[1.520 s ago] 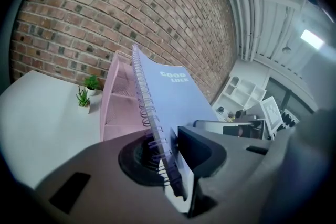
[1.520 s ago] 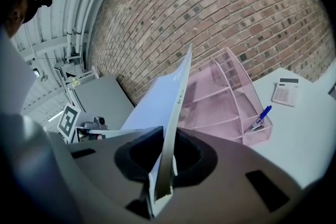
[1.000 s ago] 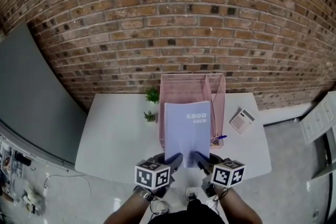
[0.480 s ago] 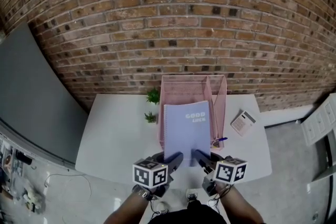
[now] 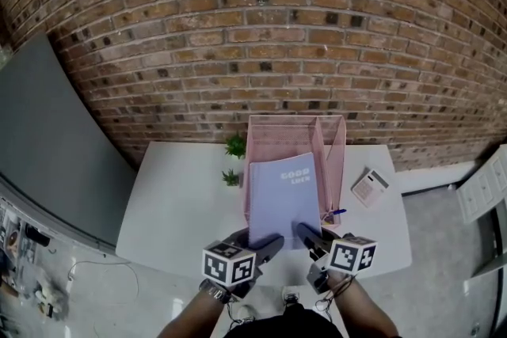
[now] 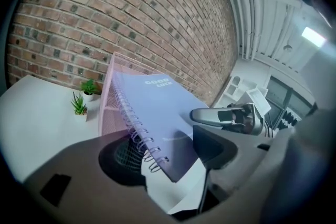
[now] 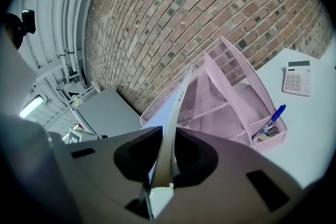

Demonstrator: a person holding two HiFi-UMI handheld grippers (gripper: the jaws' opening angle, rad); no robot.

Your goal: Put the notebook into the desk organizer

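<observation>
- Lavender spiral-bound notebook (image 5: 283,198), "GOOD LUCK" on its smooth cover, slants over the pink wire-mesh desk organizer (image 5: 295,121) toward the white table's (image 5: 182,194) far edge.
- Left gripper view alone reveals its wire coils (image 6: 144,141), lying between the opening jaws of the left gripper (image 5: 268,243), pads clear.
- Right gripper view shows it edge-on, the right gripper (image 5: 310,235) pinching its near edge.
</observation>
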